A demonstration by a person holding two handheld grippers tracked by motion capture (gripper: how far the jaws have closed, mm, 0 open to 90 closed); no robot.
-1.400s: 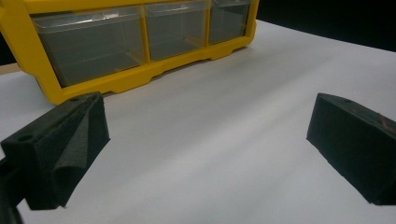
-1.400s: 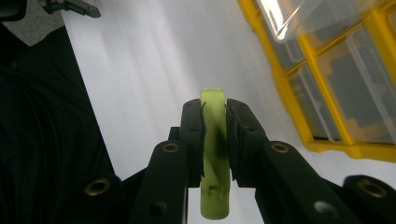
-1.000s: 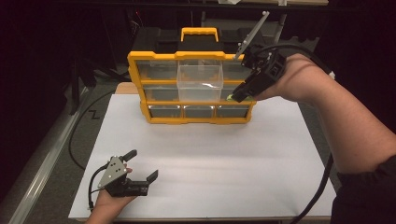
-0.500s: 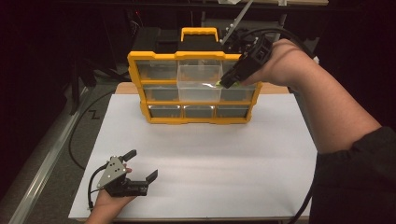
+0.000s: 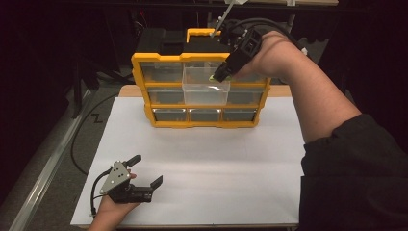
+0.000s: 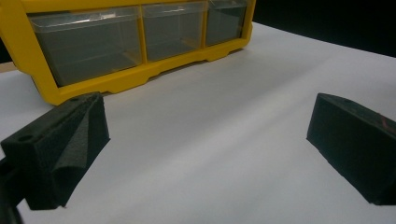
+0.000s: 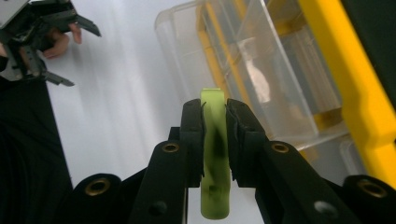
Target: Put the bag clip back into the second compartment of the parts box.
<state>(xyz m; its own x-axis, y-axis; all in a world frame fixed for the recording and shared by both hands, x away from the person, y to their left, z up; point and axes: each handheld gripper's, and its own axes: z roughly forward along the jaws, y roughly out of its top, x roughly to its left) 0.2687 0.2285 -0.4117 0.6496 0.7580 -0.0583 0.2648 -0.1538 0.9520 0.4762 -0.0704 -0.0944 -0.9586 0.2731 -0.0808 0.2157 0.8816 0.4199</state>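
Since 0.5 s ago, the right gripper (image 5: 221, 76) has been carried slightly up and toward the middle of the yellow drawer organizer (image 5: 139, 72), and is now held over the pulled-out clear drawer (image 5: 204, 89) of the top row. Its jaws are clamped on a flat lime-green strip (image 7: 214, 154), which is seen standing on edge between the pads in the right gripper view, its tip poking out above the drawer's open mouth. The right forearm is stretched forward and angled left across the white tabletop (image 5: 216, 159), the wrist bent downward. The left gripper (image 5: 146, 169) has not been moved: it is rested on the near-left part of the tabletop, jaws wide apart and empty, pointed toward the organizer's bottom row of 3 drawers. No writing or brand can be read on anything.
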